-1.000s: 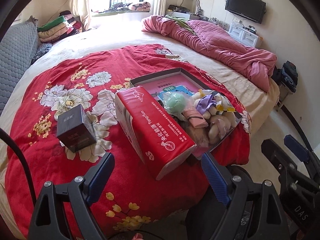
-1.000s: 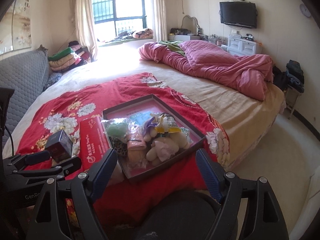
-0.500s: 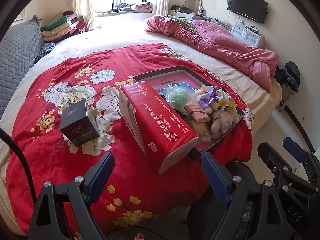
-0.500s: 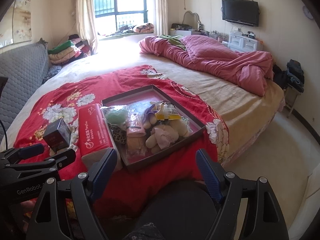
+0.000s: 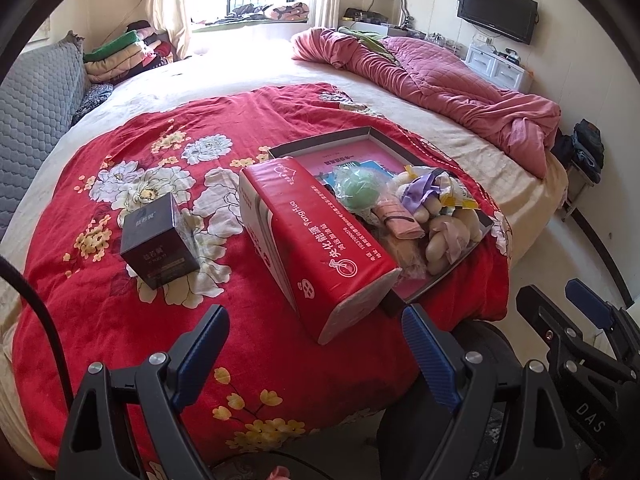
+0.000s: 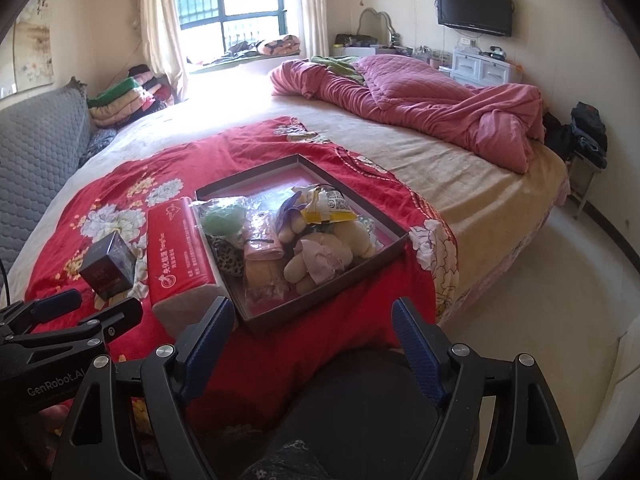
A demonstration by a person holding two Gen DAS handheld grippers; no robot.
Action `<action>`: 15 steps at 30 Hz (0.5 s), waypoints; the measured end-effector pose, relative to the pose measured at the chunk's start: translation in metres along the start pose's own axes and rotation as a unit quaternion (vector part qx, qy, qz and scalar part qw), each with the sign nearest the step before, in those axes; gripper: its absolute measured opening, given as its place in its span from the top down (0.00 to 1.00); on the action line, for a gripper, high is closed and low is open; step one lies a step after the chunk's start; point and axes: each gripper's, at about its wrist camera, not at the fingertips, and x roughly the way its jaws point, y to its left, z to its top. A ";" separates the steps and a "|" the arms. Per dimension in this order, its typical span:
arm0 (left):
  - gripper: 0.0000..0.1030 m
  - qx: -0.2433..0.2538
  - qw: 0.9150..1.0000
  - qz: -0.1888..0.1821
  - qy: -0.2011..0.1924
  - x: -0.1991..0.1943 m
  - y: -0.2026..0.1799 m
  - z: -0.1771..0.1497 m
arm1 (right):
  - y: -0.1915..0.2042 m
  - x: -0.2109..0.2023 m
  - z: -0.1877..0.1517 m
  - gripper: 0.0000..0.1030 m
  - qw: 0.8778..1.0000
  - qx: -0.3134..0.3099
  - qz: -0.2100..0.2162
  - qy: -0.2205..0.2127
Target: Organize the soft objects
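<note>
Holding my left gripper (image 5: pixel 314 338) and right gripper (image 6: pixel 312 332) spread wide and empty, I see the plush toy (image 6: pixel 320 256) at twelve o'clock in the shallow tray (image 6: pixel 384 254) (light, squashy, I judge), best pinched across its belly.

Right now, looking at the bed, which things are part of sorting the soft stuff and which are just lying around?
Part of the job:
- cream plush toy
- green ball in a plastic bag
- pink fabric roll
- leopard-print pouch
- shallow box holding them
- red tissue pack

Just lying about:
- small dark box
- pink quilt
- folded blankets
- wall TV
</note>
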 end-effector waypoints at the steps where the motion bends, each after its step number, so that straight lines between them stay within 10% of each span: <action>1: 0.15 0.001 1.000 0.000 0.001 0.001 0.000 0.000 | 0.000 0.000 0.000 0.21 1.000 -0.001 0.001 0.000; 15: 0.15 0.011 1.000 0.006 0.005 0.005 -0.005 -0.003 | 0.001 0.003 -0.001 0.21 1.000 0.000 0.003 0.005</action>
